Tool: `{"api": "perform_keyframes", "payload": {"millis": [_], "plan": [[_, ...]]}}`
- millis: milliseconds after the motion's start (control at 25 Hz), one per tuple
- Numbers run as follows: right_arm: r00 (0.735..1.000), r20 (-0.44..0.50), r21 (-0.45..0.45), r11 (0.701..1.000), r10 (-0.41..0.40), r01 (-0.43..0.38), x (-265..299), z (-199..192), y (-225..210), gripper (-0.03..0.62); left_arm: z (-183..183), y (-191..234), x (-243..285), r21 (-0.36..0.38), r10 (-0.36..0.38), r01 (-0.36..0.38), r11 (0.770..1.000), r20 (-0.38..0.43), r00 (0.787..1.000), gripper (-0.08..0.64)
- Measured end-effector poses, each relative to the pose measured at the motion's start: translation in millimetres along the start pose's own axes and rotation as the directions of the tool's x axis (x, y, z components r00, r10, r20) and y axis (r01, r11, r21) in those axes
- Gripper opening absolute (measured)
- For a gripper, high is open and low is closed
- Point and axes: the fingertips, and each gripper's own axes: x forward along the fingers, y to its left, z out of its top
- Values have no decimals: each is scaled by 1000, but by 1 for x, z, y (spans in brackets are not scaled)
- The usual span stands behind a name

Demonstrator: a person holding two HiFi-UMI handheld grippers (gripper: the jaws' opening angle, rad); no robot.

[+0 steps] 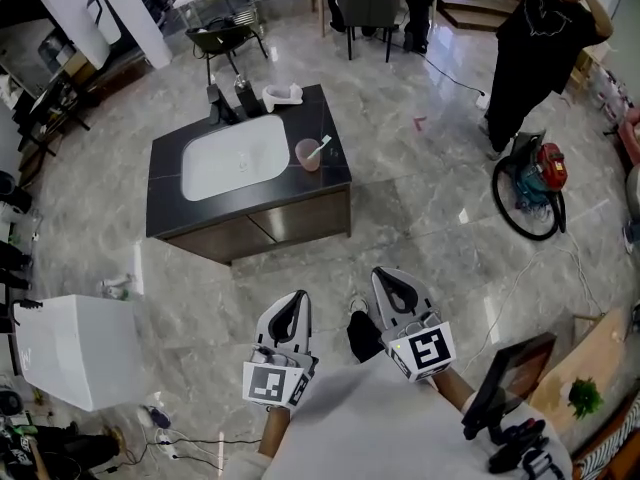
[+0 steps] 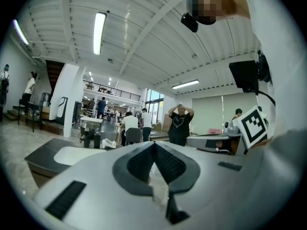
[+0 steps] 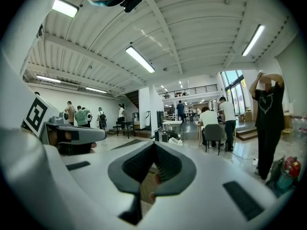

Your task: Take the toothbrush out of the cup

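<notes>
left hand-held gripper (image 1: 299,297) and right hand-held gripper (image 1: 381,275) pressed together (toothbrush (image 1: 321,146) in cup (image 1: 307,159), well apart).

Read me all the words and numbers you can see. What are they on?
No words or numbers can be read in any view.
Left marker cube and right marker cube: only black-and-white square patterns, no letters.
Black shirt on the standing person: a drawn heart outline, no print.
</notes>
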Motion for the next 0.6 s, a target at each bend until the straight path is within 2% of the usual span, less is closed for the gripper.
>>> {"api": "perform_keyframes", "payload": {"millis": [320, 600], "plan": [[1000, -22, 22, 1000, 21, -21, 64, 5, -55, 3, 5, 35, 76, -5, 33, -33, 999, -22, 999, 3], [997, -56, 31, 998, 48, -47, 113, -4, -78, 3, -6, 65, 92, -36, 97, -101, 994, -82, 992, 3]]}}
